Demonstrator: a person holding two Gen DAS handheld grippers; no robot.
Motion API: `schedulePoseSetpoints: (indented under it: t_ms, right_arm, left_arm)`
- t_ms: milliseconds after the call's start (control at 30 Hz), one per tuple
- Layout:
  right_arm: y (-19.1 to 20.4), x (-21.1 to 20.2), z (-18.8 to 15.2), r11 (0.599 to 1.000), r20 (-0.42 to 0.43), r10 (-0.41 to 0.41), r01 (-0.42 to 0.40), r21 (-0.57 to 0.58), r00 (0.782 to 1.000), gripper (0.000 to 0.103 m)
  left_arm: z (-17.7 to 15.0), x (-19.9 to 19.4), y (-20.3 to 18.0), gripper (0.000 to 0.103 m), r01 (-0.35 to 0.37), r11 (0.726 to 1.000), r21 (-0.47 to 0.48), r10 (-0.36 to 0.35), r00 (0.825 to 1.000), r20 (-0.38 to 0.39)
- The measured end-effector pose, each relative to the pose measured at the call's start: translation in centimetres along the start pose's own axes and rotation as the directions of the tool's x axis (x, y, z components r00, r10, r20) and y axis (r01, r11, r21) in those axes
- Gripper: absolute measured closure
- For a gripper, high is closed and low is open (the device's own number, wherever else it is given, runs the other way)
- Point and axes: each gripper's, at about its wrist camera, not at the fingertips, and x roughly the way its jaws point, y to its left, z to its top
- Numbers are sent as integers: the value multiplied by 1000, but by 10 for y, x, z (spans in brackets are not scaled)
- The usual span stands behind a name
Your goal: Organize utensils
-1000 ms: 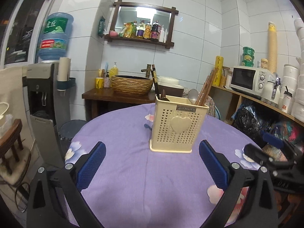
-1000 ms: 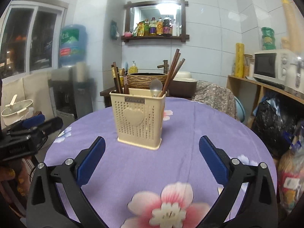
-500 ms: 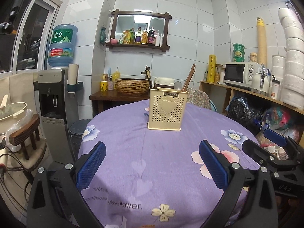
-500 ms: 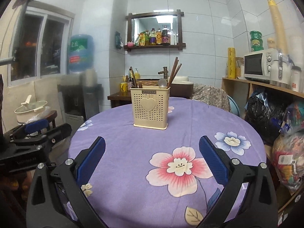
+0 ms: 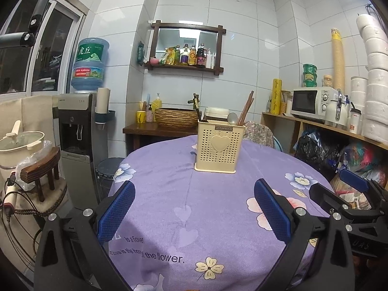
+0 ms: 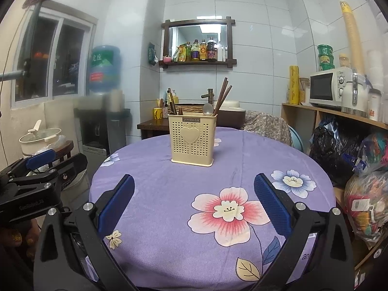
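A cream perforated utensil holder (image 5: 219, 145) (image 6: 192, 140) with a heart on its front stands upright toward the far side of the round table. Brown chopsticks (image 5: 245, 108) (image 6: 222, 95), a metal spoon (image 5: 232, 118) (image 6: 208, 109) and dark handles (image 6: 172, 103) stick out of its top. My left gripper (image 5: 194, 208) is open over the near part of the table, well short of the holder, with nothing between its blue pads. My right gripper (image 6: 194, 203) is likewise open and empty. Each gripper shows at the edge of the other's view, the right gripper (image 5: 349, 194) and the left gripper (image 6: 41, 169).
The table carries a purple flowered cloth (image 5: 218, 218) (image 6: 206, 194). A water dispenser (image 5: 77, 131) and a stool with a pot (image 5: 31, 165) stand left. A side table with a wicker basket (image 5: 177, 118) is behind. Shelves with a microwave (image 5: 312, 101) and bags (image 6: 363, 169) line the right.
Both grippers have drawn back from the holder toward the table's near edge and risen slightly; the holder now looks smaller and farther. Both stay open and empty.
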Motion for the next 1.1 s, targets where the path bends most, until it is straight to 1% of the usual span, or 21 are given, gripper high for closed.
schedulePoseSetpoints:
  t_ms: [233,600,1100]
  right_arm:
    - [1,0,-1,1000,1,-2,2,-4,1000,5]
    - [1,0,-1,1000,-4,-3,3,-10,1000,6]
    - [0,0,0,1000,-5,-4,4,-15,1000,6]
  left_arm:
    - [-1,-1,-1,5,-11,1000,6,11,1000,0]
    - [-1,-1,-4,5,1,1000,18,-1,1000,0]
    - [0,-1,-5,5,-1,1000,21,1,1000,2]
